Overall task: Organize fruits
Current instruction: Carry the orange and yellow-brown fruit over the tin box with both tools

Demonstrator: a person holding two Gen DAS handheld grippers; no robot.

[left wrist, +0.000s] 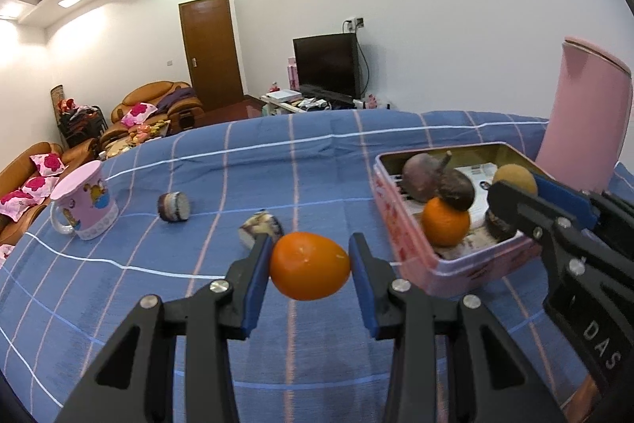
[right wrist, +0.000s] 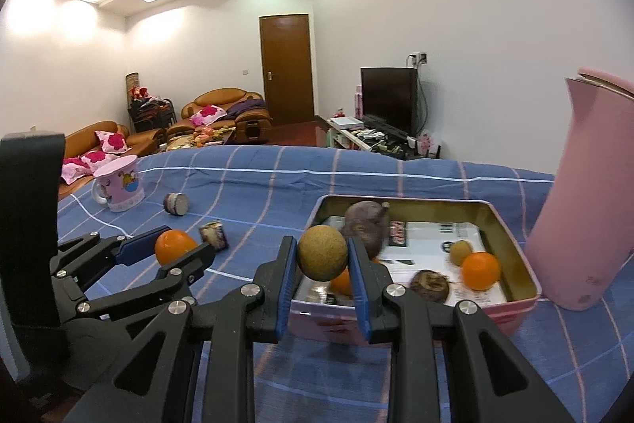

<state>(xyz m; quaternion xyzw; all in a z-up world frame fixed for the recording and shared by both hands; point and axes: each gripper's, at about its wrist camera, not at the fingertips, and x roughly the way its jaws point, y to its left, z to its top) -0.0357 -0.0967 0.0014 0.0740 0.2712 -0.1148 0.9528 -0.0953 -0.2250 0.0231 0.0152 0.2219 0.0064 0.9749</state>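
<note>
Far left on the bench's blue plaid cloth (left wrist: 317, 161): pink mug (left wrist: 85, 203), then two dark cut fruit pieces (left wrist: 174, 207) (left wrist: 261, 226) lying loose. My left hand-held gripper (left wrist: 311, 264) is clamped on an orange (left wrist: 310, 265), held above the cloth just left of the pink tin (left wrist: 400, 224). Tin holds a purple fruit (left wrist: 422, 175), a second orange (left wrist: 445, 221) and other dark fruit. My right hand-held gripper (right wrist: 321, 260) is clamped on a tan round fruit (right wrist: 321, 253) over the tin's near edge. Tall pink jug (right wrist: 586, 193) stands just beside the tin's right wall, crowding that side.
</note>
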